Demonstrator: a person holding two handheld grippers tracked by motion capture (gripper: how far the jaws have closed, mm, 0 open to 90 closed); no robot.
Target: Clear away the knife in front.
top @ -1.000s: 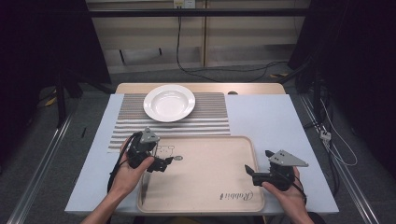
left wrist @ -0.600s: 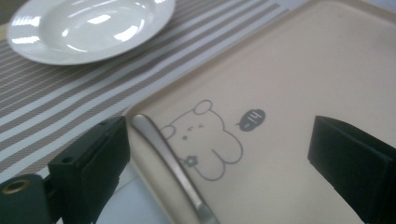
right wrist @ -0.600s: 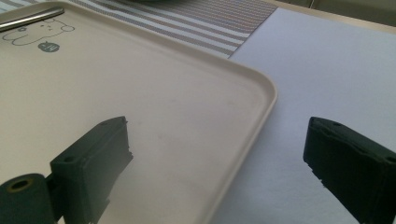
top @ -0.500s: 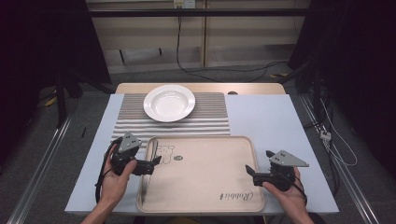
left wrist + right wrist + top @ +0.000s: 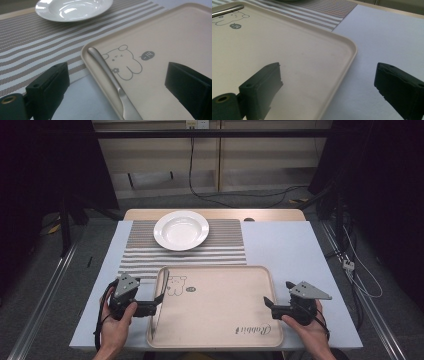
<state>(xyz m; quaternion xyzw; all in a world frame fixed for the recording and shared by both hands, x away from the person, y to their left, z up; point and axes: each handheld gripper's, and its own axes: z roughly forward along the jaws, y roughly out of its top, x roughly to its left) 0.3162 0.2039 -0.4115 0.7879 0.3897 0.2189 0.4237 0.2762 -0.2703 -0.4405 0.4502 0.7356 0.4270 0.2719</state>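
The knife [image 5: 110, 75] now lies flat inside the tray [image 5: 220, 320], along its left rim beside the printed bear, where a second ago my left gripper [image 5: 155, 304] was over that corner; it has drawn back to the rim, jaws apart and empty, so the placing looks done. My right gripper [image 5: 269, 306] waits at the tray's right edge, jaws likewise apart. The knife is smooth, slim steel, the tray matte beige plastic with rounded corners, and beyond sit a ribbed striped mat [image 5: 145, 255] and glossy white plate [image 5: 181, 230] on the pale desk [image 5: 290, 250].

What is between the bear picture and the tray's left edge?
A metal knife lies along the tray rim beside the bear picture, seen in the left gripper view.
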